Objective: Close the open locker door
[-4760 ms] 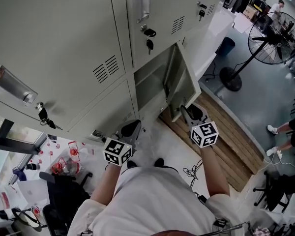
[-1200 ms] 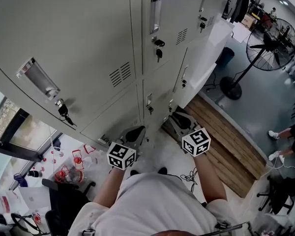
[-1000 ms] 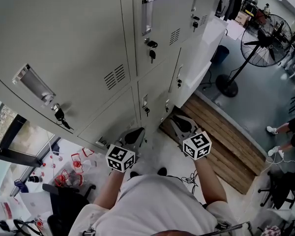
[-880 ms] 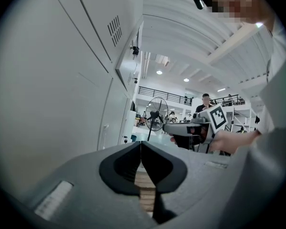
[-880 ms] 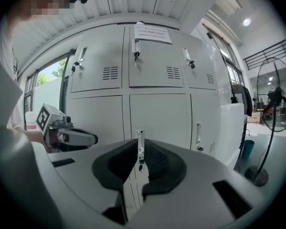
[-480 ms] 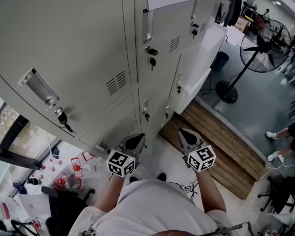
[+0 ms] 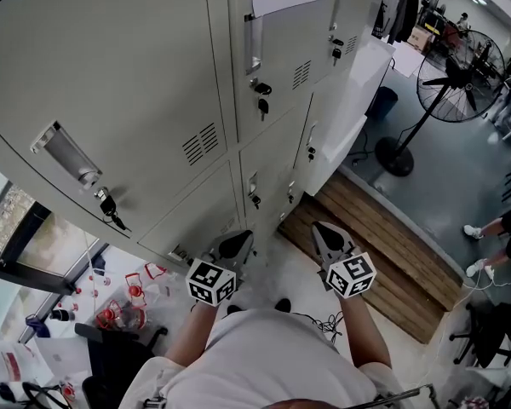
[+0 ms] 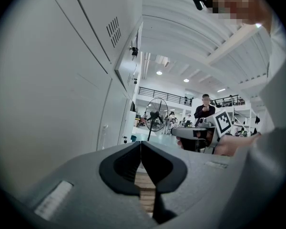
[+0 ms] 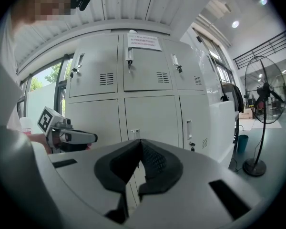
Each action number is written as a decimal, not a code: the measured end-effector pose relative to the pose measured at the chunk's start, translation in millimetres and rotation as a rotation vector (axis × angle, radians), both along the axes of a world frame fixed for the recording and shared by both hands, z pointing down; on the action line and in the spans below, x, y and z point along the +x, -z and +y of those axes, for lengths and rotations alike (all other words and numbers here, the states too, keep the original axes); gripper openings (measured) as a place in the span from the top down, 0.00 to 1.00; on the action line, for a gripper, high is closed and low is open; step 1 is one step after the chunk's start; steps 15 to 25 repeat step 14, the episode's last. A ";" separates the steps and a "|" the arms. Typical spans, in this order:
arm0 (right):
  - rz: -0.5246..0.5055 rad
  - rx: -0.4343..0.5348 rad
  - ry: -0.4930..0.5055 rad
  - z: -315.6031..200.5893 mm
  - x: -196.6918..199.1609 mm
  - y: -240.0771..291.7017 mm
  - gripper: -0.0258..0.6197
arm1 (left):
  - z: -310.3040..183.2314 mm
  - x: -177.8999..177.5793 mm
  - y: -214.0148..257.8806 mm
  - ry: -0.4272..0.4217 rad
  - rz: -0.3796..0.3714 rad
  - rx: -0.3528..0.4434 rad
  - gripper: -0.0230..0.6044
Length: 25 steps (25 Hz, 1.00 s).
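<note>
The grey lockers [image 7: 153, 100] fill the head view, and the lower middle door [image 7: 268, 173] lies flush with its neighbours, a key in its lock. In the right gripper view that door [image 9: 152, 118] also sits shut. My left gripper [image 7: 237, 244] hovers low in front of the lockers, jaws together with nothing between them, as in its own view [image 8: 141, 144]. My right gripper [image 7: 322, 228] is held beside it, a short way off the locker front, shut and empty [image 9: 140, 144]. Neither gripper touches a door.
A wooden platform [image 7: 383, 245] runs along the floor at the right. A standing fan [image 7: 460, 62] is further right, and a person's legs [image 7: 502, 228] show at the right edge. Red-capped bottles [image 7: 123, 301] lie at lower left. Cables [image 7: 328, 296] trail on the floor.
The lower middle door, open several seconds ago, now stands closed. Within the last second my right gripper drew back from the locker base and its jaws closed on nothing. The left gripper stayed put.
</note>
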State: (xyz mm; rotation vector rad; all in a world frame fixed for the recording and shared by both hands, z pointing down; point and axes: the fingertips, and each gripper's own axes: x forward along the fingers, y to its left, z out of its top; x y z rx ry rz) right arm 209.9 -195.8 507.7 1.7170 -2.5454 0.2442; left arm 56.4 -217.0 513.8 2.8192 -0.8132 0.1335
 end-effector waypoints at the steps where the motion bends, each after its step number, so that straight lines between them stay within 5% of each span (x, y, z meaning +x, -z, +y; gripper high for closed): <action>1: -0.004 -0.002 -0.002 -0.3 0.6 -0.2 0.96 | -0.5 -0.1 0.3 0.001 0.000 0.000 0.94; 25: -0.019 0.007 0.004 -6.7 -5.4 3.7 0.96 | -7.6 -2.3 3.7 -0.001 0.001 0.008 0.94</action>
